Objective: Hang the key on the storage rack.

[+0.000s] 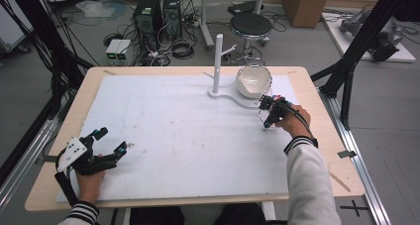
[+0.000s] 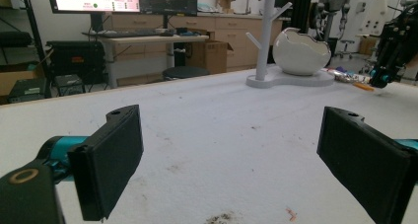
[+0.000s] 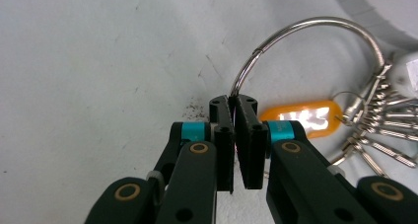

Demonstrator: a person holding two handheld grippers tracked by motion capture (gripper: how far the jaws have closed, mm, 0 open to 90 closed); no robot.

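White foam covers the counter (image 1: 173, 136). Our right gripper (image 3: 235, 110) pinches the key ring (image 3: 315, 26) with closed fingers, just beside the hook stand (image 1: 218, 61); the keys trail right. Our left gripper (image 1: 106, 140) rests open, well apart.

fingers (image 2: 113, 160) spread, white stand (image 2: 291, 78) beyond

Key ring (image 3: 315, 36) on table (image 1: 173, 136), before bowl (image 1: 253, 81).

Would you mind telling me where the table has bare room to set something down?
The white mat lies bare between the left gripper and the right gripper. It is crowded around the stand, bowl and key ring.
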